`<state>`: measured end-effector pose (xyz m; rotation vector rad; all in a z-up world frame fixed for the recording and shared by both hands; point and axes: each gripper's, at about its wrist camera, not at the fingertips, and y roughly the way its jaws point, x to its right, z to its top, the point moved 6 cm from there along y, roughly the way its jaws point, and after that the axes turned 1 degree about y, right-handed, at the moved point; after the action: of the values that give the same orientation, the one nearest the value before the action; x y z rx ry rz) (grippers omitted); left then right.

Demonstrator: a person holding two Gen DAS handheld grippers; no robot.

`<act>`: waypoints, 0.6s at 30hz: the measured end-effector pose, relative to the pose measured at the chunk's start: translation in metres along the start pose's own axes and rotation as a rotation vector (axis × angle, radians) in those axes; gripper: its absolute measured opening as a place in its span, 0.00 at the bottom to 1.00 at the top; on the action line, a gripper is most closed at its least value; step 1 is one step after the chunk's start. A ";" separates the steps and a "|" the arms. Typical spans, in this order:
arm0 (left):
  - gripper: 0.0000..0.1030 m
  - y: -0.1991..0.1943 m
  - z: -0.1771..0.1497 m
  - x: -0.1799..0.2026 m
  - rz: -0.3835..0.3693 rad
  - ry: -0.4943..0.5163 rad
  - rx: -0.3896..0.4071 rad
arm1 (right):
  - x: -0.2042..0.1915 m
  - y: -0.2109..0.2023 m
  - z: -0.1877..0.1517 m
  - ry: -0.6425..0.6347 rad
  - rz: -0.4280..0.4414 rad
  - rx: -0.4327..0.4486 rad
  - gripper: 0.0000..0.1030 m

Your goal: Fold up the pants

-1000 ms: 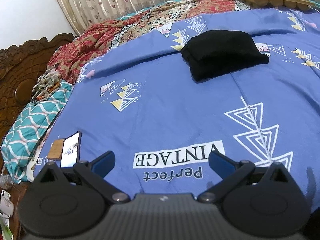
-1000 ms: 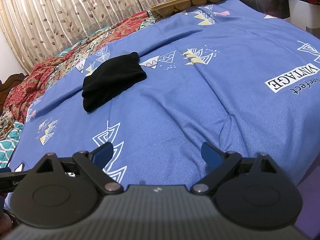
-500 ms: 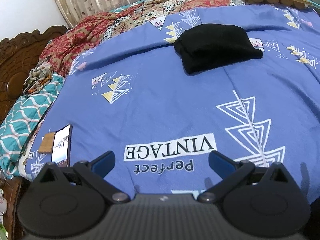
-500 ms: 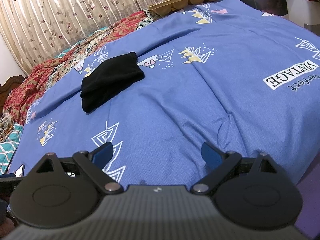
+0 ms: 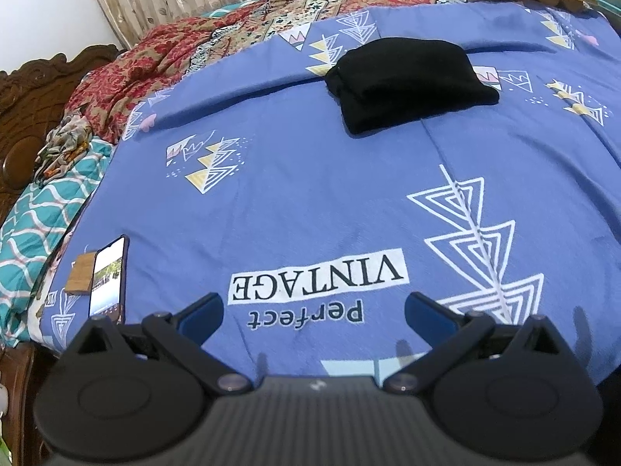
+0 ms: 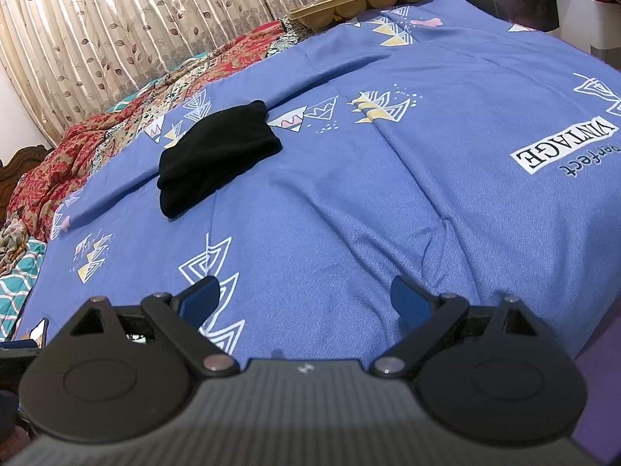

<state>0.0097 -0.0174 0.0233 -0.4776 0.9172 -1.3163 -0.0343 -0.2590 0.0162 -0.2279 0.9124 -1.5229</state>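
Since 1 s ago both views have shifted a little: in the left wrist view the phone and the "Perfect VINTAGE" print sit lower and nearer the fingers, and in the right wrist view the pants sit slightly further left; the pants themselves lie as before, same spot on the bedspread.

Left hand-held gripper: blue-padded fingers spread wide, nothing btwn them, held above the near edge of the bed. Right hand-held gripper: also spread wide, empty, above the near edge w/ a white triangle print just beyond its left finger.

Just beyond the left one: the black-on-white VINTAGE print on the blue bedspread. To its left, a phone w/ lit screen lies flat near the bed's edge, touching a small brown card-like thing beside it; can't tell what that is.

Further out, well apart from both tools: the black pants, folded into a compact bundle w/ layered edges showing at its left end, lying flat mid-bed. Right view shows the same bundle up-left of centre.

Beyond it, a red patterned blanket, teal wavy-print cloth at far left, carved wooden headboard, leaf-print curtains behind.
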 end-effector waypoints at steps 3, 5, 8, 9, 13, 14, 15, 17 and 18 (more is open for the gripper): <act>1.00 0.001 -0.001 0.002 -0.006 0.005 -0.009 | 0.000 0.000 0.000 0.000 0.000 -0.001 0.93; 1.00 0.002 -0.002 0.002 -0.006 0.007 -0.015 | 0.001 0.000 0.000 0.001 0.000 -0.003 0.93; 1.00 0.003 -0.002 0.001 -0.006 0.003 -0.025 | 0.000 -0.001 0.000 0.000 0.001 -0.001 0.93; 1.00 0.004 -0.002 0.001 -0.006 0.002 -0.027 | 0.001 -0.001 0.000 -0.001 0.001 -0.001 0.93; 1.00 0.004 -0.003 0.001 -0.016 -0.001 -0.037 | 0.001 -0.001 -0.001 0.000 0.001 -0.004 0.93; 1.00 0.005 -0.003 0.001 -0.020 -0.001 -0.041 | 0.001 -0.001 -0.001 0.000 0.001 -0.005 0.93; 1.00 0.005 -0.003 0.002 -0.022 -0.002 -0.044 | 0.001 -0.001 -0.001 0.000 0.001 -0.005 0.93; 1.00 0.006 -0.004 0.002 -0.027 -0.002 -0.048 | 0.001 -0.001 -0.001 0.000 0.001 -0.004 0.93; 1.00 0.006 -0.004 0.002 -0.027 -0.003 -0.049 | 0.001 -0.001 -0.001 0.000 0.000 -0.005 0.93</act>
<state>0.0099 -0.0174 0.0162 -0.5309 0.9454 -1.3197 -0.0357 -0.2592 0.0156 -0.2308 0.9163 -1.5208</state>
